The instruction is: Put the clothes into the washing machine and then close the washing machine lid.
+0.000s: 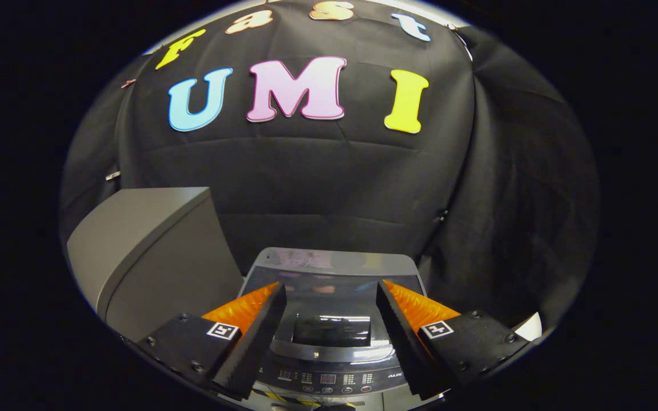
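A small top-loading washing machine (334, 261) stands below me against the black cloth wall. Its glossy dark lid (332, 305) lies flat and shut, with a dark window (332, 331) in it. The control panel (329, 378) with buttons and a small display runs along the edge nearest me. My gripper (330, 285) hovers above the lid, open, its two fingers spread wide over the machine's left and right sides. Nothing is between the fingers.
A tall grey box-like cabinet (152, 257) stands right beside the machine on the left, rising above its top. A small white object (529, 326) peeks out low on the right. Black cloth hangs behind and to the right.
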Action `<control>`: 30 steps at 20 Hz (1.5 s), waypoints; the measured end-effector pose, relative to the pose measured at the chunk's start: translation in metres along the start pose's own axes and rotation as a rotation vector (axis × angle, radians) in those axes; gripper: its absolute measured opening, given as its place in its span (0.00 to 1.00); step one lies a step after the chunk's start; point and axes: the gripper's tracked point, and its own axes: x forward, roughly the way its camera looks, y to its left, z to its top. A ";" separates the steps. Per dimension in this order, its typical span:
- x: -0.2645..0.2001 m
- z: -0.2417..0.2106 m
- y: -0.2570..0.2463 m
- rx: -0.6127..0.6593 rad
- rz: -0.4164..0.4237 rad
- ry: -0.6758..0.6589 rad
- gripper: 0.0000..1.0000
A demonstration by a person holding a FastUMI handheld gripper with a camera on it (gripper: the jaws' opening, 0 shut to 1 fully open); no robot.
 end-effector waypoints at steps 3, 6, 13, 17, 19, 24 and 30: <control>-0.024 0.029 0.013 0.002 0.001 -0.104 0.99; -0.050 0.084 0.033 0.015 -0.002 -0.236 0.99; -0.074 0.142 0.086 0.072 0.030 -0.344 0.99; -0.086 0.153 0.101 0.047 0.054 -0.380 0.99; -0.094 0.161 0.108 0.021 0.064 -0.411 0.99; -0.096 0.167 0.122 0.001 0.086 -0.424 0.99; -0.098 0.167 0.129 -0.006 0.103 -0.430 0.99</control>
